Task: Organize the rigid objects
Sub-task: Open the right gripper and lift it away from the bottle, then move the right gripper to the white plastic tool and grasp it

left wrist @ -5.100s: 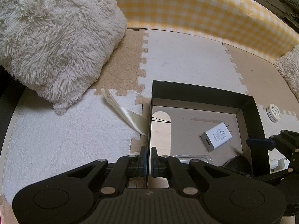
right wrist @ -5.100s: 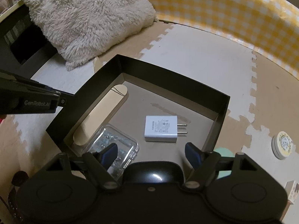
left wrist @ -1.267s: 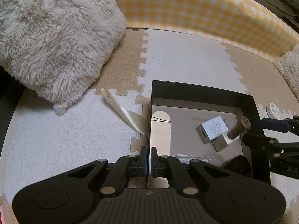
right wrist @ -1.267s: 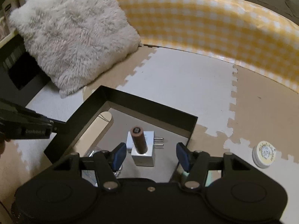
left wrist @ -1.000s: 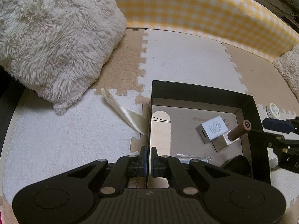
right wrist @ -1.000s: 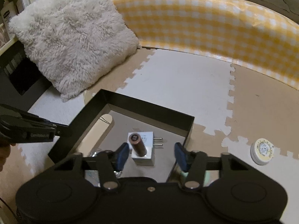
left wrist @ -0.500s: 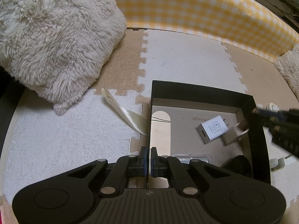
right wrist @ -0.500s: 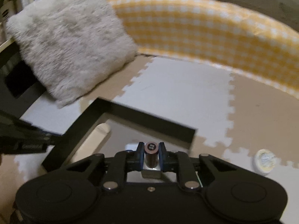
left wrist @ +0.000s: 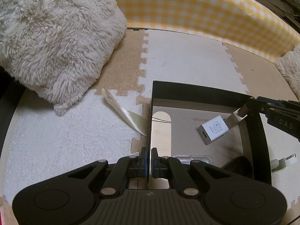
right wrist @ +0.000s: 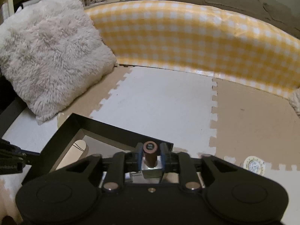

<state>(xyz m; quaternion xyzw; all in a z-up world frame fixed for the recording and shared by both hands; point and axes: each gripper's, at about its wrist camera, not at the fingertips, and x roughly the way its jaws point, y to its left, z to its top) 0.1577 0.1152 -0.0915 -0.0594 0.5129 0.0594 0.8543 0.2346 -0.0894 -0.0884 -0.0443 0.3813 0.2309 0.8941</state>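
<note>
Now clamped: right tool [right wrist: 151, 157], spread wide a second ago, pinches the brown cylinder with metal block base [right wrist: 150, 156] between its blue pads. Seen from the left wrist view as a tilted silvery block [left wrist: 236, 116] at the far right corner of the black box [left wrist: 196, 93], touching or just over the white USB charger [left wrist: 212, 129]; contact with the box floor not determinable. Left tool [left wrist: 147, 160] clenched on the box's near-left wall. Inside box: charger on grey floor, clear plastic case [left wrist: 192, 158] at near edge, dark rounded object [left wrist: 238, 166] at near right. Outside, on foam puzzle-mat floor [left wrist: 187, 60]: cream ribbon strip [left wrist: 125, 112] left of box, round white tin [right wrist: 254, 165] to the right, fluffy cushion [left wrist: 54, 37] far left, yellow gingham bolster [left wrist: 196, 9] behind.
</note>
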